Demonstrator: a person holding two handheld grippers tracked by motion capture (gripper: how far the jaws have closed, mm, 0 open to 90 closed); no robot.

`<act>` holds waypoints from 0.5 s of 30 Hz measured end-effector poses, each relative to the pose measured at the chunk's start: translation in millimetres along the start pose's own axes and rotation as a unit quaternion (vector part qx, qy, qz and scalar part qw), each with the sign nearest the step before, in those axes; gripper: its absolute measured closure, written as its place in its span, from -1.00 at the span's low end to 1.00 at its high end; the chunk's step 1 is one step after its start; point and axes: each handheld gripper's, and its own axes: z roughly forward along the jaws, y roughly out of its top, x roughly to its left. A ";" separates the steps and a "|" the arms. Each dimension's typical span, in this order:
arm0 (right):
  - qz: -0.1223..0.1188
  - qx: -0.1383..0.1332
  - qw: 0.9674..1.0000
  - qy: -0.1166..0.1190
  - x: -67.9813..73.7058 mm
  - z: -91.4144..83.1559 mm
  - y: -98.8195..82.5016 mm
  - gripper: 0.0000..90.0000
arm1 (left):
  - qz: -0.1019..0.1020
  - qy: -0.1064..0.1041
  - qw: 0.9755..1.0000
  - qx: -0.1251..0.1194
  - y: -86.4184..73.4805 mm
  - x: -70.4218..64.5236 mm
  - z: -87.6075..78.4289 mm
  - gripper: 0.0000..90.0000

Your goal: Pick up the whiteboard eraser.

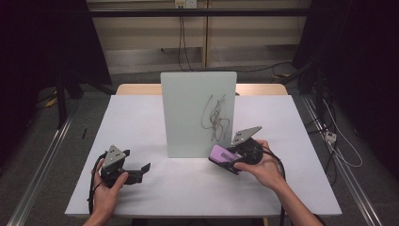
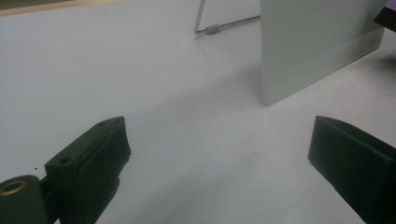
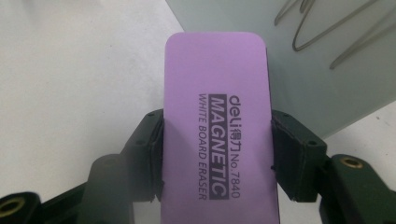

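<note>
High view: whiteboard upright mid-table, scribble at its 3 o'clock; right tool at its 5 o'clock
Left gripper view: left tool gaping, nothing between the jaws
Right gripper view: eraser clamped across its long edges; looks light, rigid, smooth-backed

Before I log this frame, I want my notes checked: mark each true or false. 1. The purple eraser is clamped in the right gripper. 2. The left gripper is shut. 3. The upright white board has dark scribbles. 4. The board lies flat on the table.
1. True: the right gripper grips the purple magnetic whiteboard eraser by its sides.
2. False: the left gripper is open, holding nothing.
3. True: the upright white board bears dark scribbles.
4. False: it stands upright on the white table.
</note>
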 end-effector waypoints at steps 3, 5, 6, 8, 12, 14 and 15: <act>-0.003 0.000 1.000 -0.003 -0.1 0.3 0.1 -0.07 | -0.006 -0.005 1.000 -0.004 0.2 -0.7 -0.9 -0.89; -0.004 -0.007 1.000 -0.007 1.9 -1.1 0.7 -0.07 | 0.003 0.000 1.000 -0.003 0.6 -1.6 -2.3 -0.89; -0.006 -0.010 1.000 -0.010 2.4 -2.6 0.8 -0.07 | 0.000 -0.002 1.000 -0.003 0.8 -1.5 -2.6 -0.89; -0.007 -0.021 1.000 -0.015 3.5 -5.9 0.7 -0.07 | -0.001 -0.001 1.000 -0.003 1.0 -1.6 -2.3 -0.89; -0.007 -0.039 0.999 -0.025 5.7 -14.0 1.3 -0.07 | 0.005 -0.003 1.000 -0.002 1.9 -3.5 -0.9 -0.89; -0.009 -0.044 0.999 -0.027 5.7 -17.2 2.2 -0.07 | 0.001 -0.007 1.000 -0.003 1.7 -3.5 -0.8 -0.89; -0.008 -0.048 0.998 -0.027 5.6 -18.4 2.4 -0.07 | -0.003 -0.007 1.000 -0.003 1.5 -3.7 -1.0 -0.89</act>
